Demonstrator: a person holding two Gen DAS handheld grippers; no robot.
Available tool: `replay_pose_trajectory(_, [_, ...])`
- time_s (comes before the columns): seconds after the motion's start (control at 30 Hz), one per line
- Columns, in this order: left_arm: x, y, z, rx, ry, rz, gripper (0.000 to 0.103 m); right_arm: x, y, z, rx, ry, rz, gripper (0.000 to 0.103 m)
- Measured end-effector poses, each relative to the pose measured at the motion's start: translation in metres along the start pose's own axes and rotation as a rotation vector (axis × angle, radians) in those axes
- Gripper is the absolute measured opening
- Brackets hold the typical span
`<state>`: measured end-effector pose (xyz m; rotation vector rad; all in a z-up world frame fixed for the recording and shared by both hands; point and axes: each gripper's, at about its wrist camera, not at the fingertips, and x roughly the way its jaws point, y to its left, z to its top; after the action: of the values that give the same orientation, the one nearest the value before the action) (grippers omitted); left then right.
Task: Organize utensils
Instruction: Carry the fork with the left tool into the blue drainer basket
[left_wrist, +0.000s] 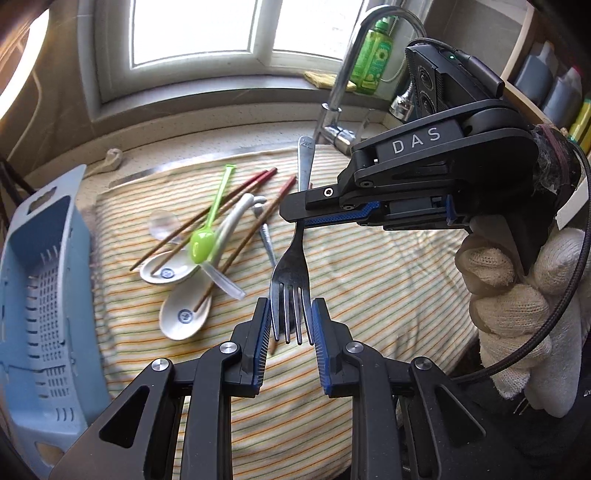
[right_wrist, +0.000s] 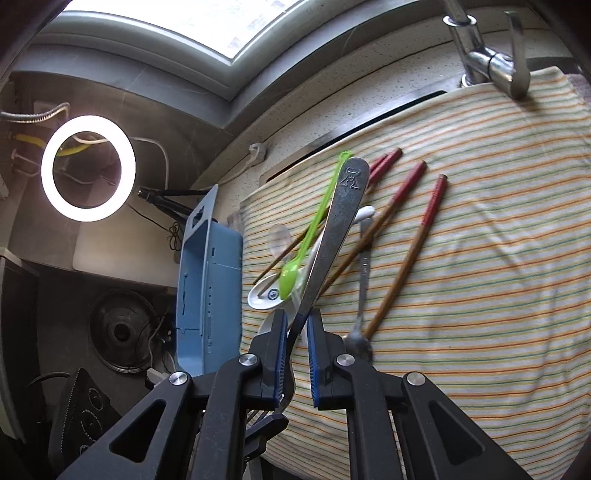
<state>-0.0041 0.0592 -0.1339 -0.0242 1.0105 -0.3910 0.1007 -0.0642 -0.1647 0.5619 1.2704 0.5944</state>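
Observation:
A steel fork (left_wrist: 295, 258) is held in the air over the striped cloth (left_wrist: 369, 277). My left gripper (left_wrist: 291, 321) is shut on its tines. My right gripper (left_wrist: 295, 218) comes in from the right and clamps the fork's neck; in the right wrist view the right gripper (right_wrist: 297, 332) grips the fork (right_wrist: 340, 218) with its handle pointing up and away. On the cloth lies a pile: a green plastic spoon (left_wrist: 207, 236), white ceramic spoons (left_wrist: 184, 314), brown chopsticks (left_wrist: 255, 229), a clear spoon (left_wrist: 162, 221) and a small metal spoon (right_wrist: 364, 280).
A light blue slotted utensil basket (left_wrist: 40, 295) stands at the cloth's left edge, also in the right wrist view (right_wrist: 207, 280). A steel faucet (left_wrist: 343, 92) rises at the back right, with a green bottle (left_wrist: 373, 55) on the sill. A ring light (right_wrist: 88, 168) glows at left.

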Motion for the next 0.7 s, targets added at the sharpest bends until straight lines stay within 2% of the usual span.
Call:
replay_pose_trajectory(0.23, [-0.034, 0.041, -0.01, -0.078, -0.046, 0.063, 0.021, 0.029, 0.056, 0.002, -0.095, 0.038, 0.04, 0.009])
replay_pose_trajectory(0.7, [-0.072, 0.136, -0.037, -0.286, -0.099, 0.18, 0.02, 0.115, 0.161, 0.001, -0.268, 0.136, 0.084, 0.008])
